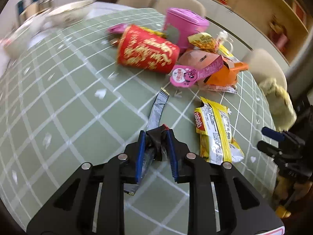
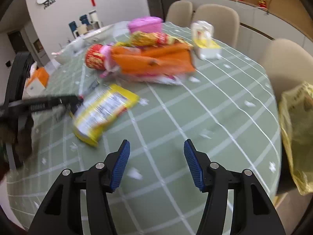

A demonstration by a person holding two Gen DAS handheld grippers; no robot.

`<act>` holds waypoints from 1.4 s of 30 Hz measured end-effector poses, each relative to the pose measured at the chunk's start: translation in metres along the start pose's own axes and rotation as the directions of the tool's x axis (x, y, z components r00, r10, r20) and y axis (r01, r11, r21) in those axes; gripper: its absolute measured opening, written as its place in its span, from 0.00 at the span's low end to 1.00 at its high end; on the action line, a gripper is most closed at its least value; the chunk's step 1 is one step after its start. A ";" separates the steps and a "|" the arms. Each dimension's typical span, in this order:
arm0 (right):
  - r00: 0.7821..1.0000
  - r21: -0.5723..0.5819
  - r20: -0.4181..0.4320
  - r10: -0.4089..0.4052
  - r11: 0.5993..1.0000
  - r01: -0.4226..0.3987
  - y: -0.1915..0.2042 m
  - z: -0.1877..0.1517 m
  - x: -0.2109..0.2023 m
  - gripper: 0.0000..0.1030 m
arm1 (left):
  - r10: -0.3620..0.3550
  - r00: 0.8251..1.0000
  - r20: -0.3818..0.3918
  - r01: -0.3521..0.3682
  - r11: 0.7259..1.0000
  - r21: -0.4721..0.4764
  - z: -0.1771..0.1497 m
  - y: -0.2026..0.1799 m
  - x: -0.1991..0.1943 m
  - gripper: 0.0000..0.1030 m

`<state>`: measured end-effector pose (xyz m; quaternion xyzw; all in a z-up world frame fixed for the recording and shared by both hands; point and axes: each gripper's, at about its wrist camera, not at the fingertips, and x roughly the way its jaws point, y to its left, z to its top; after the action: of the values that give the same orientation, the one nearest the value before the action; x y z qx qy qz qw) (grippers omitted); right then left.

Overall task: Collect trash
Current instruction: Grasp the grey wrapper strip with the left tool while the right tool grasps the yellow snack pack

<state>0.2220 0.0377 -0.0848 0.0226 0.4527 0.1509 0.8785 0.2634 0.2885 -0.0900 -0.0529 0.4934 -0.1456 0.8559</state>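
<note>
Left gripper point(image 1: 156, 135) clamped on a silver wrapper strip point(image 1: 158, 107) lying on the green checked tablecloth point(image 1: 68, 107), yellow snack packet point(image 1: 214, 133) just beside it, right gripper point(image 2: 156, 146) spread wide, nothing between its pads, trash pile point(image 2: 148, 58) farther back.

Both grippers are matte black with triangular cut-outs and round silver pivot screws. The left gripper point(image 1: 156, 135) and right gripper point(image 2: 156, 145) carry ribbed blue pads point(image 2: 192, 161).
</note>
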 end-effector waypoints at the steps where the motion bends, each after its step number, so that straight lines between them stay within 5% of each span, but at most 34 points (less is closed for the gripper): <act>1: 1.000 -0.005 0.005 0.014 1.000 -0.014 0.006 0.004 0.001 0.53 | 0.011 1.000 0.004 -0.011 1.000 -0.029 -0.005 -0.001 -0.004 0.20; 8: 0.997 -0.018 0.024 0.072 0.997 -0.072 0.058 0.035 0.027 0.53 | 0.050 0.998 0.030 -0.041 0.971 -0.234 -0.052 0.010 -0.027 0.21; 13: 1.000 -0.069 -0.026 -0.001 0.998 -0.001 0.071 0.044 0.061 0.53 | 0.102 0.994 0.029 -0.094 0.974 -0.204 -0.065 0.002 -0.040 0.21; 20: 0.994 -0.138 -0.034 -0.106 0.985 0.100 0.038 0.032 0.057 0.53 | 0.127 0.991 0.049 -0.115 0.972 -0.203 -0.071 -0.005 -0.057 0.21; 25: 0.995 -0.107 -0.055 -0.080 0.992 0.074 0.008 0.021 0.046 0.52 | 0.109 0.993 0.054 -0.097 0.976 -0.194 -0.067 -0.015 -0.060 0.21; 32: 0.999 -0.074 -0.050 -0.001 0.997 -0.002 -0.007 0.015 0.029 0.29 | 0.083 0.995 0.060 -0.072 0.982 -0.172 -0.061 -0.030 -0.057 0.21; 42: 1.000 -0.072 0.019 -0.006 0.997 0.007 -0.019 0.023 -0.009 0.26 | 0.013 0.996 0.084 0.002 0.984 -0.176 -0.061 -0.035 -0.062 0.04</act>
<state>0.2404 0.0195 -0.0677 -0.0091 0.4387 0.1641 0.8835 0.1751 0.2772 -0.0615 -0.1330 0.4677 -0.0965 0.8685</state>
